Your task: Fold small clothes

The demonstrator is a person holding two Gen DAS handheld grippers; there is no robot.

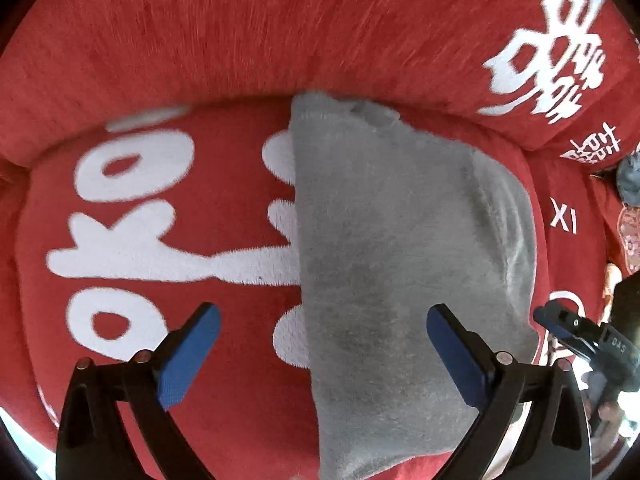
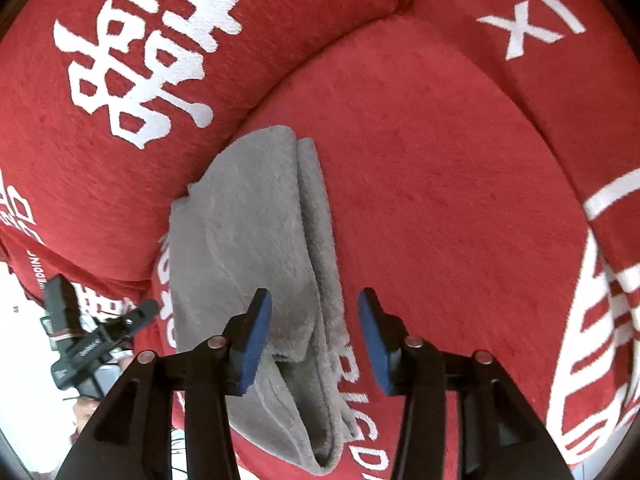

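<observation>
A grey fleecy garment lies folded on a red seat cushion with white lettering. My left gripper is open and empty, its jaws wide apart, hovering over the garment's left edge. In the right wrist view the same garment lies folded lengthwise, with a layered fold along its right side. My right gripper is open and empty above the garment's near right edge. The right gripper also shows at the right edge of the left wrist view. The left gripper shows at the left of the right wrist view.
A red back cushion with white characters rises behind the garment. A second red cushion lies right of the garment. A small grey-blue cloth sits at the far right. The cushion's front edge lies near the camera.
</observation>
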